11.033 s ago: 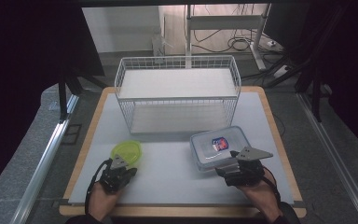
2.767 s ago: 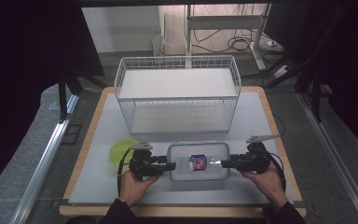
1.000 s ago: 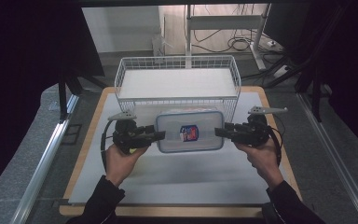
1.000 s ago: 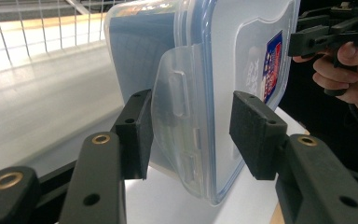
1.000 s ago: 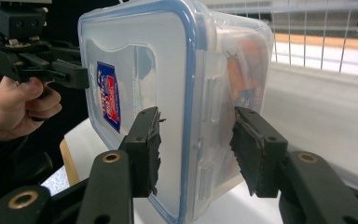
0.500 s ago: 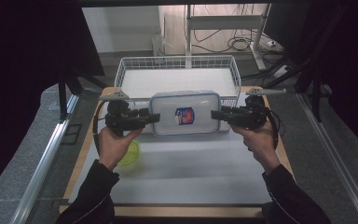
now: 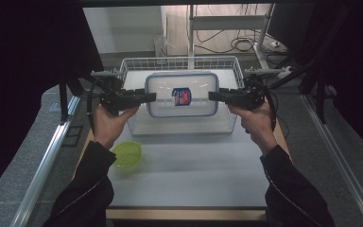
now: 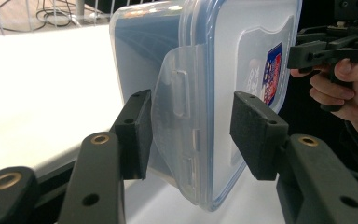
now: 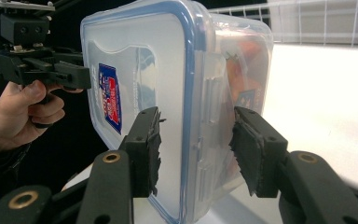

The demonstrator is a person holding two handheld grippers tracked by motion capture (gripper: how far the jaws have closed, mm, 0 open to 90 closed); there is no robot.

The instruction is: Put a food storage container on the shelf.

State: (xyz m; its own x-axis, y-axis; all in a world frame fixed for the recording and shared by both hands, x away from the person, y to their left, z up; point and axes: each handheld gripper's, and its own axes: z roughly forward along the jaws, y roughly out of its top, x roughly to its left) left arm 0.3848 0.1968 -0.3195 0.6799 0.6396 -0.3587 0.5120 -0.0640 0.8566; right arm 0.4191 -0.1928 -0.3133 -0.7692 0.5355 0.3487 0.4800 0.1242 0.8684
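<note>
A clear plastic container (image 7: 182, 94) with a blue-rimmed lid and a red and blue sticker hangs in the air over the white wire basket (image 7: 133, 64). My left gripper (image 7: 150, 98) is shut on its left end and my right gripper (image 7: 213, 95) on its right end. In the left gripper view the pads (image 8: 137, 135) clamp the container (image 8: 205, 84) across its side latch, and the right gripper (image 8: 307, 51) shows beyond. In the right gripper view the jaws of my right gripper (image 9: 196, 149) pinch the container (image 9: 168, 79) at lid and base, with the left gripper (image 9: 81, 77) behind.
A green round dish (image 7: 126, 153) lies on the white table (image 7: 194, 170) at the front left, below my left forearm. The wire basket stands at the table's far side. Metal rails run along both sides of the table.
Both hands have lifted the container off the table and carried it away from the person, from in front of the basket to above it. The green dish has come into view.
</note>
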